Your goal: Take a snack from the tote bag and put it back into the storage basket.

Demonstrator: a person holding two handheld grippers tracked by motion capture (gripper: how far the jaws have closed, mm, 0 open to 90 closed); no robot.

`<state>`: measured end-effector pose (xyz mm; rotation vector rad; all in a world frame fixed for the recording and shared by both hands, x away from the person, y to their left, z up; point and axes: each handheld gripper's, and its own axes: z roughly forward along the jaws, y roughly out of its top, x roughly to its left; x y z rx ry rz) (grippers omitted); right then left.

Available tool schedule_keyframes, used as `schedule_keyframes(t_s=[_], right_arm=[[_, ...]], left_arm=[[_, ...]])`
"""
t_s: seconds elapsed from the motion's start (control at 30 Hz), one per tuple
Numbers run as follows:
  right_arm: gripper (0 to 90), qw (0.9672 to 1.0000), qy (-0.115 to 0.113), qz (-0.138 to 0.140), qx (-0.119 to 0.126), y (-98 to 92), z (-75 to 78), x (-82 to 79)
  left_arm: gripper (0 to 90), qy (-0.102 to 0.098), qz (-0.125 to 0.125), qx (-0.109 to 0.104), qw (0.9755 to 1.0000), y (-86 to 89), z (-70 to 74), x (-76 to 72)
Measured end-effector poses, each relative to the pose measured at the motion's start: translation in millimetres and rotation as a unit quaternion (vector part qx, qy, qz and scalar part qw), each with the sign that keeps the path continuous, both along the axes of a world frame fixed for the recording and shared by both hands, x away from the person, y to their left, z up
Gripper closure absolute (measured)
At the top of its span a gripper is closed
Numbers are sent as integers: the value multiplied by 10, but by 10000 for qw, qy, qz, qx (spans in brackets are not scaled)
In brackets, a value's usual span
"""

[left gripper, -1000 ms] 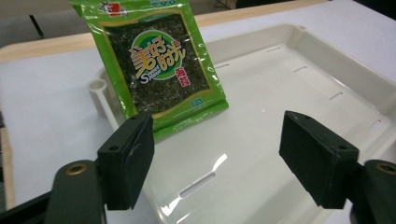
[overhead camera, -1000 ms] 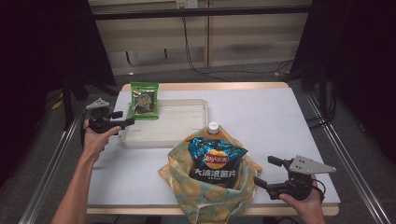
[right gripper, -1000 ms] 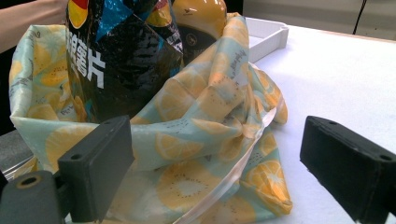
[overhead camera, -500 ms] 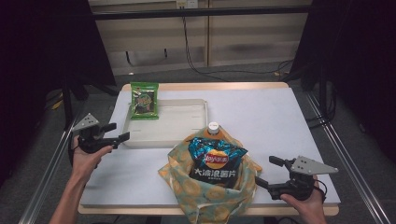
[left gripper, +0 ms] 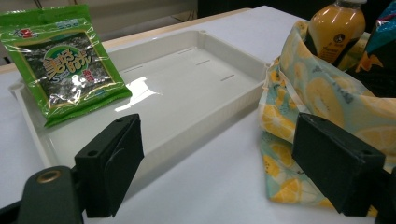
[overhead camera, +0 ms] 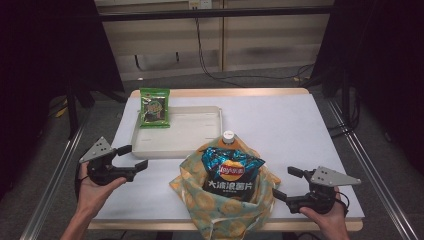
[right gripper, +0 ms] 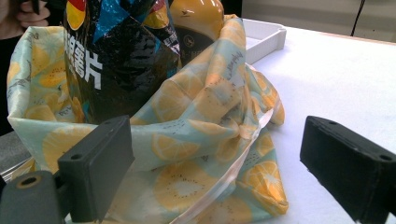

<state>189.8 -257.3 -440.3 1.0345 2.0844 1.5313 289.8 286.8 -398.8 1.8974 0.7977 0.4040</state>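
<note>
A green seaweed packet [overhead camera: 154, 107] [left gripper: 63, 65] lies over the far left corner of a white tray [overhead camera: 200, 135] [left gripper: 196, 79]. My left gripper [overhead camera: 134, 156] [left gripper: 224, 163] hovers off the tray's near left corner. Its jaws have just been opening and nothing is between them. A lemon-print cloth bag [overhead camera: 225, 207] [right gripper: 196, 121] stands near the front edge. It holds a blue chips bag [overhead camera: 230, 172] [right gripper: 116, 51] and an orange juice bottle [overhead camera: 228, 136] [right gripper: 196, 23]. My right gripper [overhead camera: 285, 182] [right gripper: 224, 172] is open just right of the bag, apart from it.
The white table [overhead camera: 280, 125] has bare surface on its right half and behind the bag. Metal rails [overhead camera: 55, 175] run along both sides of the table. A cable [overhead camera: 210, 65] trails on the floor beyond the far edge.
My left gripper has drawn back from beside the seaweed packet toward the near left of the table, with its jaws wider. The packet stays on the tray. My right gripper has kept still.
</note>
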Motion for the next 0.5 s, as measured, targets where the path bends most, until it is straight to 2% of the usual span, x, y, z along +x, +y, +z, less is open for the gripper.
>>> schedule_keyframes(t_s=[0.07,0.13,0.23,0.33,0.37,0.43,0.47,0.5], right_arm=[[87,10000,-3,1,4,0,3,-2],[87,10000,-13,17,-12,-2,3,-6],[87,10000,-17,8,-12,1,5,-9],[87,10000,-14,11,-10,12,4,-5],[87,10000,-8,6,-19,16,5,-5],[87,10000,-15,3,-14,20,10,-13],[88,10000,-27,25,-20,16,11,-16],[87,10000,-31,15,-15,15,10,-17]], left_arm=[[163,-37,3,-69,10000,-20,26,-89],[163,-77,-21,0,10000,-43,51,-174],[165,-150,-98,-15,9998,-100,68,-299],[178,-122,-158,-163,9997,-209,70,-381],[189,-196,-113,-134,9997,-247,71,-415],[194,-201,-106,-195,9996,-274,71,-440],[194,-150,-206,-297,9992,-341,71,-502],[195,-161,-278,-240,9992,-382,70,-533]])
